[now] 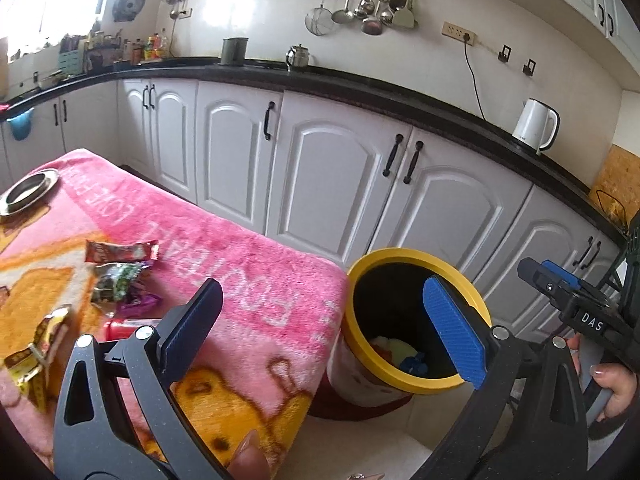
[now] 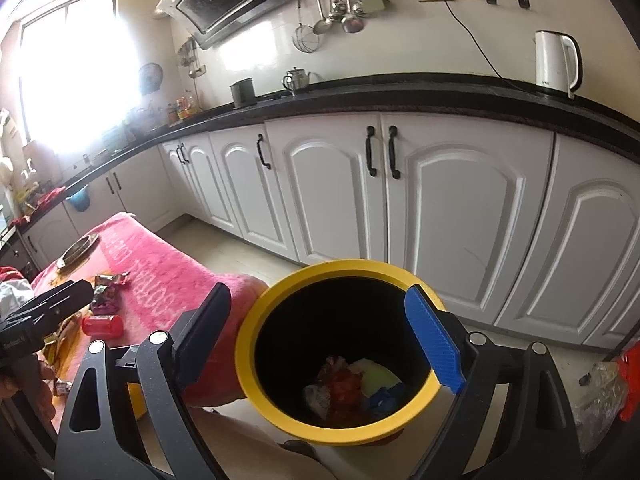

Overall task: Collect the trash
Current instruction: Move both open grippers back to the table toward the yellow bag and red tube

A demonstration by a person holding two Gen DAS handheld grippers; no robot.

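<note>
White cabinets [image 2: 460,208] (black countertop [image 2: 400,92])

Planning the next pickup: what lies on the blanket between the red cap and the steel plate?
Crumpled snack wrappers lie between the red cap and steel plate, clearest in the right wrist view.

white kettle [image 2: 556,62], steel teapot [image 1: 298,57], hanging ladles [image 1: 372,4]

bin [image 2: 256,336] right of table [image 1: 248,272] | wrappers [image 1: 116,280] on table | trash [image 2: 348,388] in bin
</note>
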